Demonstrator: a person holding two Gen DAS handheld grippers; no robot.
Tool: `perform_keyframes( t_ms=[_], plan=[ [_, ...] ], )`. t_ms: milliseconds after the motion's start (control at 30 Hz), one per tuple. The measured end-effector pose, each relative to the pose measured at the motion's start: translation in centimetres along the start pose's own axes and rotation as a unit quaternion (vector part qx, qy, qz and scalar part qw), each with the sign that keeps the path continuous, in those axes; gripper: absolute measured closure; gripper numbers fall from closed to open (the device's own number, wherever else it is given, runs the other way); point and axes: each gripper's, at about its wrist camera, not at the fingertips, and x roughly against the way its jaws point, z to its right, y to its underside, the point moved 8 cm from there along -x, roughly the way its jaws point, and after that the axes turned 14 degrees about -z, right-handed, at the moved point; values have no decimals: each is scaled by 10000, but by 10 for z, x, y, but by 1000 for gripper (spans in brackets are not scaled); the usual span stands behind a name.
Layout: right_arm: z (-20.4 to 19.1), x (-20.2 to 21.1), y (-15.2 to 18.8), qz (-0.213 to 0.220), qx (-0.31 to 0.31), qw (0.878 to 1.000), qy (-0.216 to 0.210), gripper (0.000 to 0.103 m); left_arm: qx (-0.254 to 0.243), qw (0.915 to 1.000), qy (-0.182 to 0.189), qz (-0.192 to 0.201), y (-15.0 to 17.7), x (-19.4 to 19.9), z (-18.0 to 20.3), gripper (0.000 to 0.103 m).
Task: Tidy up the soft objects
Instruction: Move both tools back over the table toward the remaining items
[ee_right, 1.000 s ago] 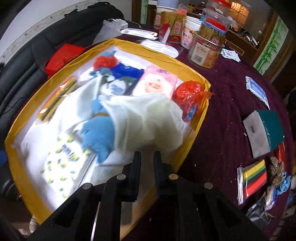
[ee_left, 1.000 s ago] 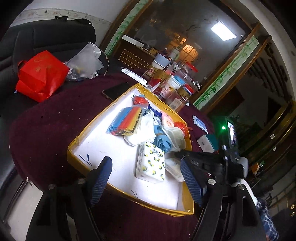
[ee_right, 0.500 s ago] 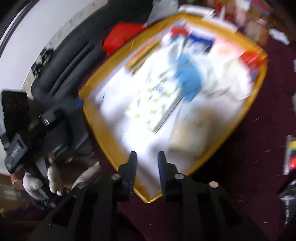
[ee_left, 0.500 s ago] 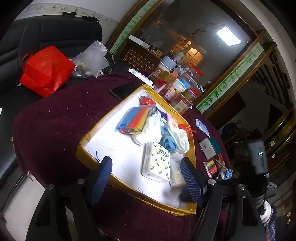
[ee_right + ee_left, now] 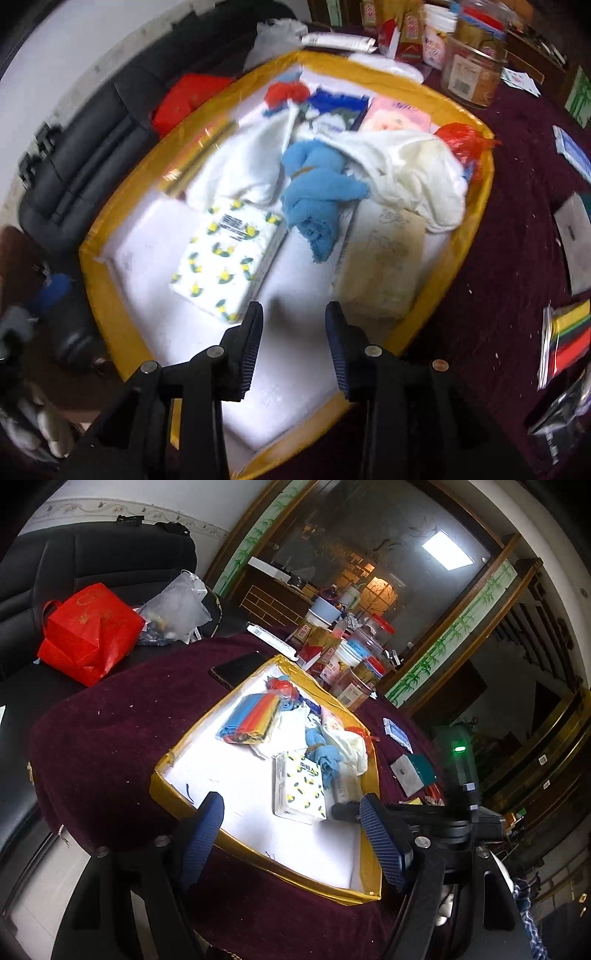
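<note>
Over the yellow-rimmed tray, the right gripper spreads its empty jaws, seemingly between placements, the next grasp likely needing the colour-striped packet outside.

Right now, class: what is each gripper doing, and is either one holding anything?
Left gripper: jaws open, holding nothing.
Right gripper: jaws opening, nothing between them, above the tray.

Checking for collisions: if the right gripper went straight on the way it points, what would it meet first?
Probably the bare white floor of the tray. The right gripper, jaws opening and empty, aims between the lemon-print tissue pack and beige pack; depth is unclear.
</note>
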Motion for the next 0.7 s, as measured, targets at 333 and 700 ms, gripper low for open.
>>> perform_keyframes(
  t_ms=[333,700],
  plan=[
    [79,123,72,2027,-638,9756,547,21,-728,9959,293,-442,21,-25,66,13],
    [280,147,210,2773,-2937,9108,849,20,-1948,9677,516,-1513,91,-83,186,13]
  ],
)
